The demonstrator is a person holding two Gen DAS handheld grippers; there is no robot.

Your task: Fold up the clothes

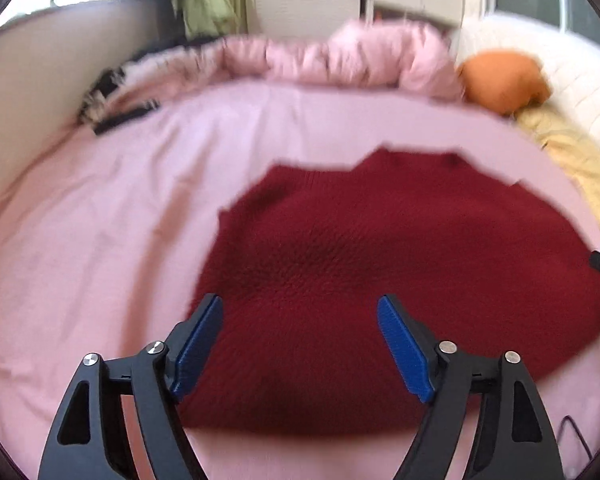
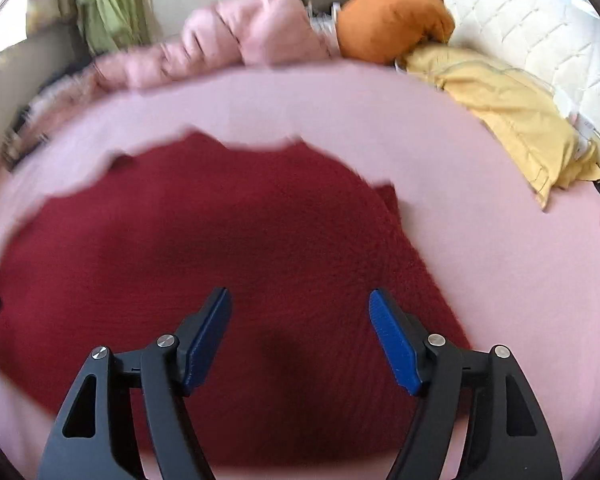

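Pink sheets cover the bed [image 1: 100, 208] in the left wrist view, with a bunched pink quilt [image 1: 340, 60] along its far edge and an orange cushion [image 1: 504, 80] beside a yellow pillow [image 1: 572, 160] at the far right. A green cloth [image 1: 208, 0] hangs against the wall behind. The dark red knitted sweater [image 1: 380, 240] lies flat on the sheet, filling the middle and right of the view. The left gripper [image 1: 300, 308] hovers over the sweater's near left part with its blue-padded fingers spread wide and nothing between them. A small black piece of the other tool shows at the right edge. The view is blurred.

From the right wrist view, the same sweater [image 2: 220, 240] spreads over the middle and left of the bed [image 2: 520, 280], with one folded edge showing near its right side. The right gripper [image 2: 300, 304] is over the sweater's near part, its fingers also wide apart and empty. The orange cushion [image 2: 392, 24], yellow pillow [image 2: 508, 108] and pink quilt [image 2: 240, 40] lie beyond, beside a white quilted mattress [image 2: 540, 20].
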